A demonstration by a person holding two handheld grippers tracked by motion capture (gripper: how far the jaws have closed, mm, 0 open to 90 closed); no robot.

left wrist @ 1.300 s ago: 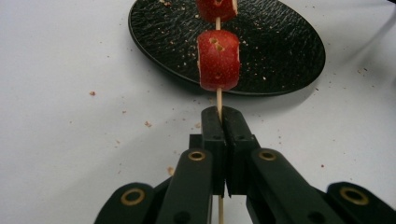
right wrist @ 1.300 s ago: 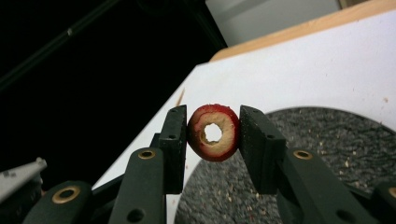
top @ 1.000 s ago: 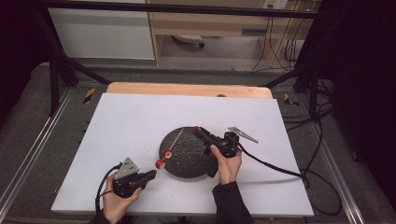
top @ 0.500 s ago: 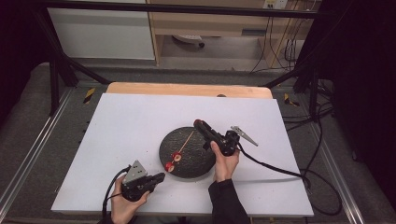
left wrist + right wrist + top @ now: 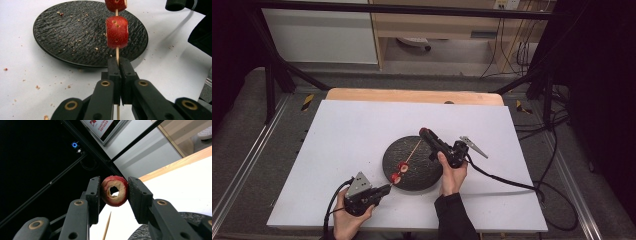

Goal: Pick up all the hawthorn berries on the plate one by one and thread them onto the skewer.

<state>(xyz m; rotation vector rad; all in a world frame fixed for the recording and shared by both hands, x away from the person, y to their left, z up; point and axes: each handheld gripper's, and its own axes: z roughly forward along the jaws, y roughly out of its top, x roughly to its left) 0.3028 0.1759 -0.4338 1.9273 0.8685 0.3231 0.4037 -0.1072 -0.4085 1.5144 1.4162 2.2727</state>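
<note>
A thin wooden skewer (image 5: 412, 152) slants over the black textured plate (image 5: 424, 172). Two red fruit slices (image 5: 399, 172) are threaded on its lower part. My left gripper (image 5: 384, 188) is shut on the skewer's near end, just off the plate's front left rim. In the left gripper view the jaws (image 5: 117, 65) pinch the stick below the red slices (image 5: 117, 32). My right gripper (image 5: 423, 132) hovers over the plate's far side beside the skewer's tip. It is shut on a red ring-shaped slice (image 5: 114, 190) with a hole through its middle. The skewer tip (image 5: 107, 226) shows just below.
The plate (image 5: 75, 37) sits on a white tabletop (image 5: 352, 130) scattered with crumbs. A wooden strip (image 5: 412, 96) runs along the far edge. Each gripper's cable trails off: the right one's (image 5: 512, 182) across the table, the left one's toward the front edge.
My left gripper moved right toward the plate, carrying the skewer and slices with it. My right gripper shifted slightly away from me, to the skewer's tip.
</note>
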